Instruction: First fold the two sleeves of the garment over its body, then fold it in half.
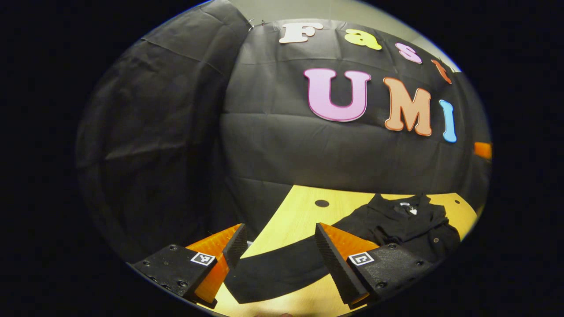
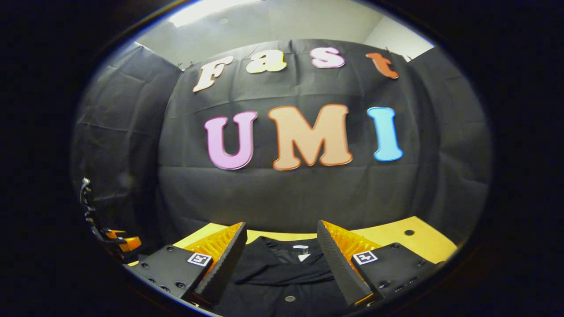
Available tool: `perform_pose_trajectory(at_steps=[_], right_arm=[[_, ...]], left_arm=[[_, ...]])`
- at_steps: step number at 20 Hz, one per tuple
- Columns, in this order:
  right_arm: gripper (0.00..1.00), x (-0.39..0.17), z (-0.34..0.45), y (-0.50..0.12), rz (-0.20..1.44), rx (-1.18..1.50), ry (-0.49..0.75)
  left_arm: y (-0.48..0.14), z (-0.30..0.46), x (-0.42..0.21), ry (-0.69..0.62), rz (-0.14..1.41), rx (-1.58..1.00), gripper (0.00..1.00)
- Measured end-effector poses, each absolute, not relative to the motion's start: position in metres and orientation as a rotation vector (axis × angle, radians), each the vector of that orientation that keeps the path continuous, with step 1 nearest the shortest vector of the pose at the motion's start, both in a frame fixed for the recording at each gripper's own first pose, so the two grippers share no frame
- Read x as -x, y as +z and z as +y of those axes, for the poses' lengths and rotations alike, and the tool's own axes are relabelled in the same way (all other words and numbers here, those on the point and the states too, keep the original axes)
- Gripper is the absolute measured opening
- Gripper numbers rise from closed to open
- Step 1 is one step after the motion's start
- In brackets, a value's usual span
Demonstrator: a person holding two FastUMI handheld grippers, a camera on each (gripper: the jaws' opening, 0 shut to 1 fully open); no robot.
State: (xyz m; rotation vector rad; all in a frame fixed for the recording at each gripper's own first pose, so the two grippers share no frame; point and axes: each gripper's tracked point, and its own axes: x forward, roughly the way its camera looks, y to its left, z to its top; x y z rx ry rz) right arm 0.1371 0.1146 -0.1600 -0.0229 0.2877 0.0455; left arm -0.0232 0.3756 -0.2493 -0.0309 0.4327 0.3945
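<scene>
Garment (image 1: 410, 222) is lying spread on the worktop (image 1: 295, 211), one sleeve (image 1: 282, 268) stretching beneath the left gripper (image 1: 277, 246), whose jaws are standing wide apart and gripping nothing. Jaws of the right gripper (image 2: 280, 251) are also gaping empty, hovering over the collar (image 2: 286, 257).

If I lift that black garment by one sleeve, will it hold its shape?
Probably not. The black garment lies rumpled and creased on the wooden table, so it should droop and trail. It looks light, and its long sleeve will likely dangle.
</scene>
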Motion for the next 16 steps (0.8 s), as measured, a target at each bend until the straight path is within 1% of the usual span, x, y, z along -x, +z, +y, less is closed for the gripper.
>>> perform_pose_trajectory(at_steps=[3,8,13,16], right_arm=[[1.00,-0.121,0.072,-0.132,0.244,0.036,-0.050],[0.99,-0.102,0.032,-0.101,0.198,0.058,-0.148],[0.99,-0.095,0.024,-0.084,0.157,0.093,-0.171],[0.99,-0.094,0.028,-0.081,0.155,0.120,-0.158]], left_arm=[[-0.291,0.377,0.033,0.402,0.556,0.064,0.95],[-0.335,0.376,0.047,0.417,0.663,0.119,0.96],[-0.358,0.387,0.063,0.474,0.725,0.105,0.96],[-0.378,0.389,0.076,0.485,0.795,0.092,0.96]])
